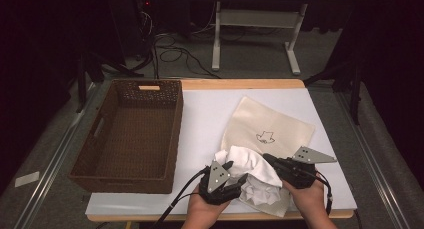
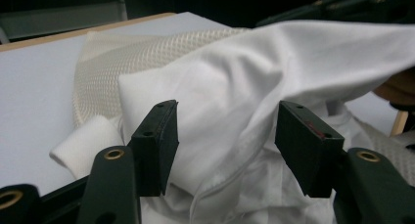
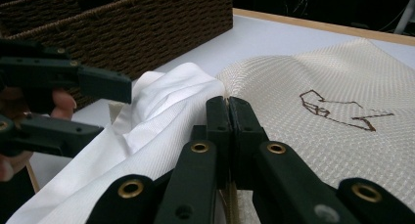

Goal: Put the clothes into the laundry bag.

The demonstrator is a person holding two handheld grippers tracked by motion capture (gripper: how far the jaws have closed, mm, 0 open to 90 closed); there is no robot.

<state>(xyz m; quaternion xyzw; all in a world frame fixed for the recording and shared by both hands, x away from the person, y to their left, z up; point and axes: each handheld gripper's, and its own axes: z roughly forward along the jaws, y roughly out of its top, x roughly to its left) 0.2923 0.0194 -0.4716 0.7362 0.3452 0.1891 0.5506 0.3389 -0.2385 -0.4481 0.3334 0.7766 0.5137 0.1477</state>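
Note:
A cream mesh bag (image 1: 272,120) with a dark stitched mark lies flat on the white sheet. A crumpled white garment (image 1: 252,165) sits at its near opening. My right gripper (image 1: 265,158) is shut on the mesh bag's edge (image 3: 313,136); its jaws meet (image 3: 228,104) with the weave pinched between them. My left gripper (image 1: 236,172) stands open at the garment's left side. In the left gripper view a fold of the white garment (image 2: 235,77) lies between the spread jaws (image 2: 225,121), and the pads do not press it. The mesh bag (image 2: 112,57) shows behind.
A dark brown wicker basket (image 1: 172,134) with cut-out handles stands on the table's left and holds nothing; its wall (image 3: 147,33) is close by in the right gripper view. The white sheet (image 1: 205,114) is bare between basket and bag. The table's front edge is just below both hands.

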